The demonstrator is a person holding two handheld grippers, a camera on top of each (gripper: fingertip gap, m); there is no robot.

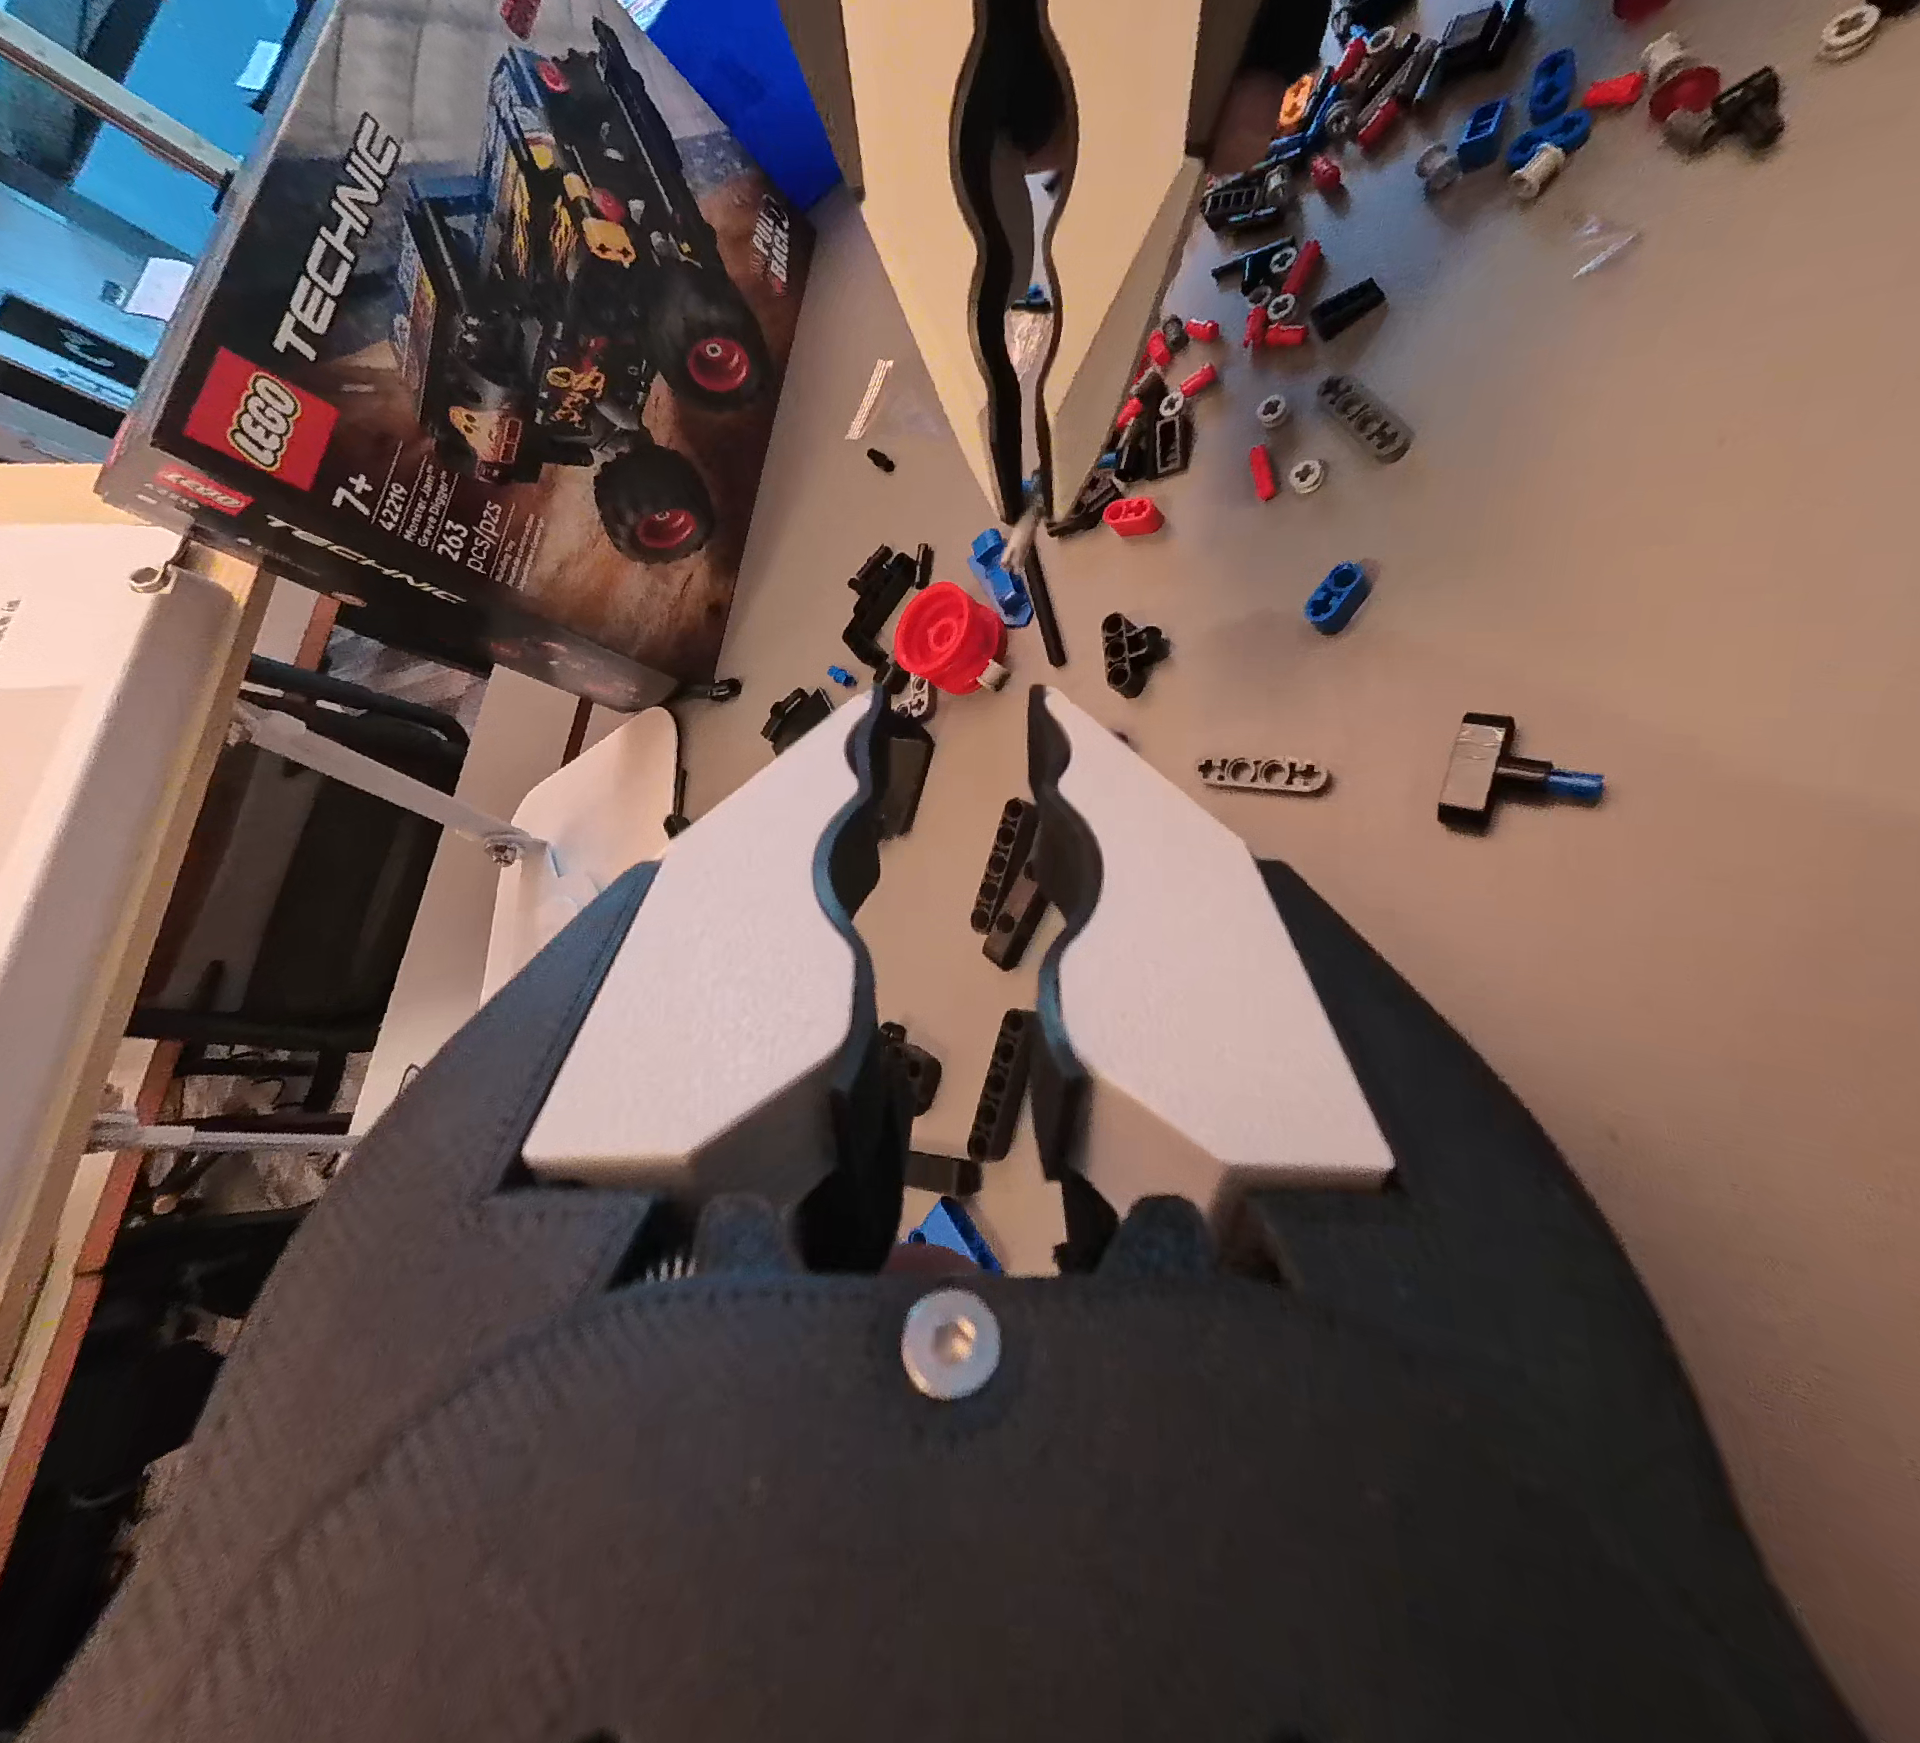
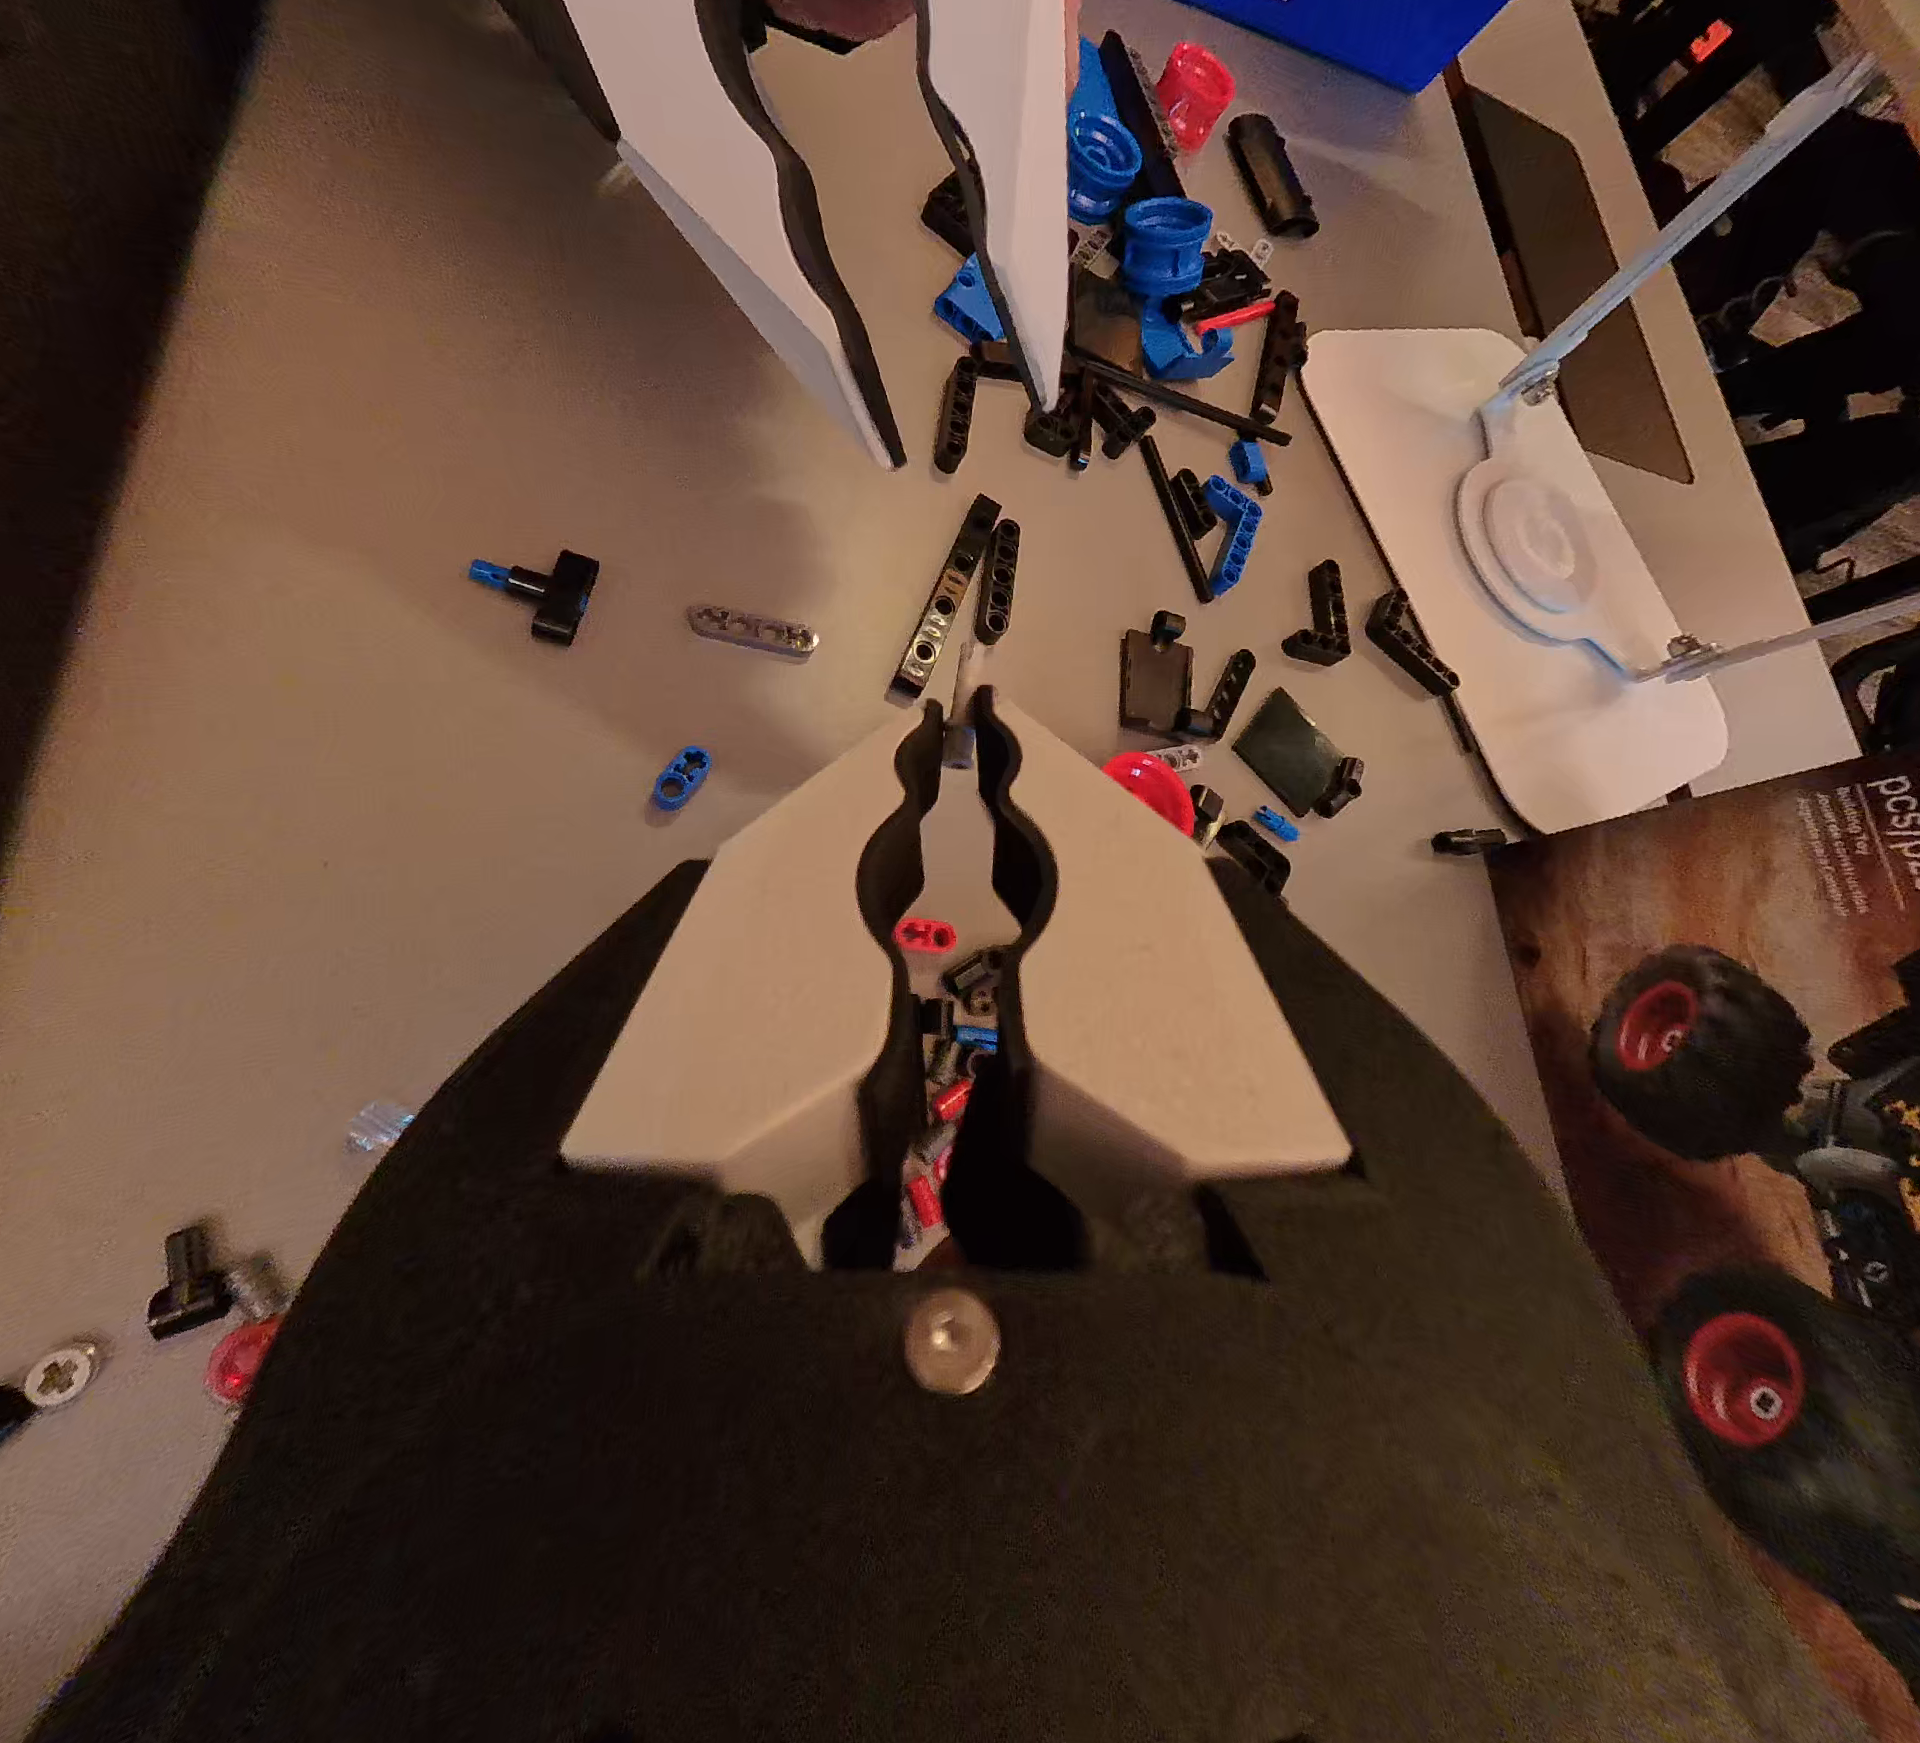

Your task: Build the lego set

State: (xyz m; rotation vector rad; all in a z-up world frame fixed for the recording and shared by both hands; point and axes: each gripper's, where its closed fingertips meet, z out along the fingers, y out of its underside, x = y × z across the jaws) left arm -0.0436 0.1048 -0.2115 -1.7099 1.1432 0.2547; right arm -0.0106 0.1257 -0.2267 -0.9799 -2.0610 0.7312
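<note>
The toy box point(image 1: 457, 322) stands at the left edge of the table point(image 1: 1558, 1070), and the left gripper point(image 1: 956, 706) hangs beside it with its two fingers apart, holding nothing. Next comes a red wheel point(image 1: 945, 633). On the right, the right gripper point(image 2: 958, 717) pinches a small grey pin point(image 2: 958, 743) above the loose lego pieces point(image 2: 1143, 405).

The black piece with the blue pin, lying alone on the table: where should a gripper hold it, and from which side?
Take the black crossbar across its flat sides, coming from above with the open left gripper. The round blue pin would likely slip, and nothing crowds it.
</note>
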